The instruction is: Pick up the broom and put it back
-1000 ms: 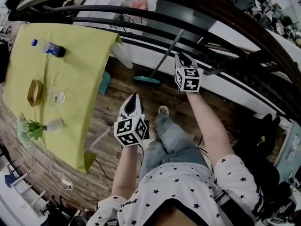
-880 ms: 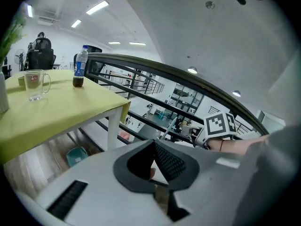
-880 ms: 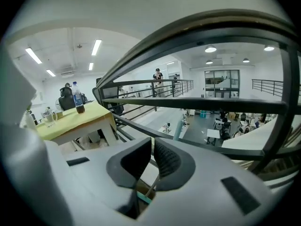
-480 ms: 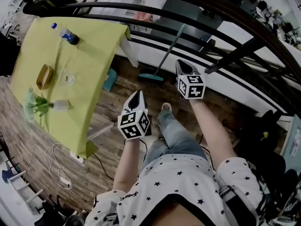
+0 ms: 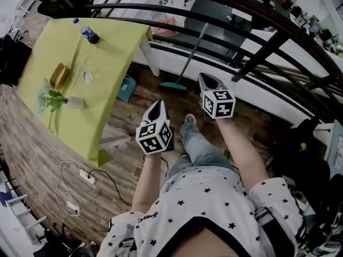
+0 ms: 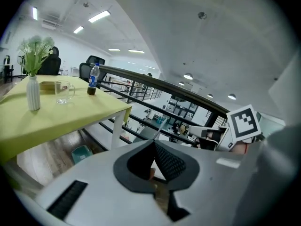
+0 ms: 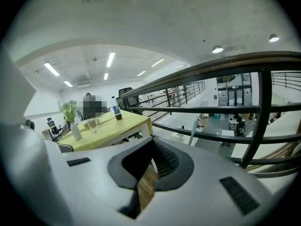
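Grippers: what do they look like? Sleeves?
Left gripper and right gripper: pale shells, black ribbed fingers, each with a cube of black-and-white square markers. No cables seen. Short-sleeved white shirt with black stars.

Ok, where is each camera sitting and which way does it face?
Head view: on the person's head, looking steeply down at the broom and table; shirt, legs, forearms, left claw and right claw show.
Left gripper view: on the left claw, facing the table and bottle; its shut jaws and the right claw's marker cube show.
Right gripper view: on the right claw, facing the railing; only its shut jaws show.
Shared: both gripper views see table and bottle.
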`<state>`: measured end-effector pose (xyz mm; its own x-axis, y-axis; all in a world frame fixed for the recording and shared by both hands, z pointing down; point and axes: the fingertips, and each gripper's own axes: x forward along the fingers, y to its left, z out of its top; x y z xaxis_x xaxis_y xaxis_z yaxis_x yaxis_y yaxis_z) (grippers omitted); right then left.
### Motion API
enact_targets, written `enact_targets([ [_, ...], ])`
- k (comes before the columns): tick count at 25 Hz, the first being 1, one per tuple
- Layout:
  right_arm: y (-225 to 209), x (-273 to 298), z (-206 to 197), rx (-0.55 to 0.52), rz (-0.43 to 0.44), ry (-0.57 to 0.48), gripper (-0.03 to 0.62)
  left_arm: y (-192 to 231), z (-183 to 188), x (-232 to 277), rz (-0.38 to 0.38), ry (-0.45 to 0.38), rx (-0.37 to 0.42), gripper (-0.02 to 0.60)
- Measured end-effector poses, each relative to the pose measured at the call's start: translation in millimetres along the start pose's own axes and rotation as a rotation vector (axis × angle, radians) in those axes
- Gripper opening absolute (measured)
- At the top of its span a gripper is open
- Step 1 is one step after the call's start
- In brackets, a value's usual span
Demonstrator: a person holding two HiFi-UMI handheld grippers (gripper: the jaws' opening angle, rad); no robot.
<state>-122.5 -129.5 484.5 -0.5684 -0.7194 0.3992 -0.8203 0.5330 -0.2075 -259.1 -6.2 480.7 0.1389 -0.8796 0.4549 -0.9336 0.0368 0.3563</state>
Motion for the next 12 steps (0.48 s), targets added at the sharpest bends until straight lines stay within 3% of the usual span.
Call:
enact_targets([
  [12,57.1,-105.8,-18.1,-0.007,0.097,-0.021,-0.006,-43.2,-29.0,-80.5,-0.025,-0.030,0.012,0.012],
])
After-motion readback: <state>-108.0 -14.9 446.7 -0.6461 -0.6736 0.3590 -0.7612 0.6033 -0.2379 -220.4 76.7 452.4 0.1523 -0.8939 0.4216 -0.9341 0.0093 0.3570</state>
